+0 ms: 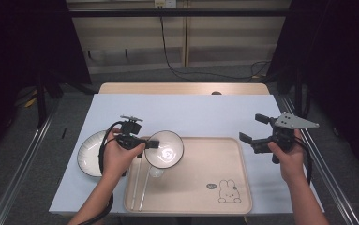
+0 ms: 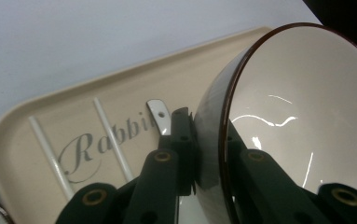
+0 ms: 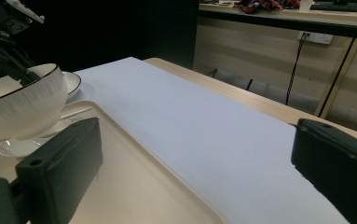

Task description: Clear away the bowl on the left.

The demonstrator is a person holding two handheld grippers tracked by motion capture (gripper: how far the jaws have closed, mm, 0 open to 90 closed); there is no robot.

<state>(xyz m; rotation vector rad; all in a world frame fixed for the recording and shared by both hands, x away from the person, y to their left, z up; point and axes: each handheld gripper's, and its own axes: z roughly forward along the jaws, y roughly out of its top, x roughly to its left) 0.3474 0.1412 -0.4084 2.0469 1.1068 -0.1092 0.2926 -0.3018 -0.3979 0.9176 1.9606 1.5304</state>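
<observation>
Pale blue table point(image 1: 191, 112) bears beige tray point(image 1: 200, 187).

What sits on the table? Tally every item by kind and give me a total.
Bowl: 1
Plate: 1
Tray: 1
Chopsticks: 2
Spoon: 1
Total: 6
</observation>
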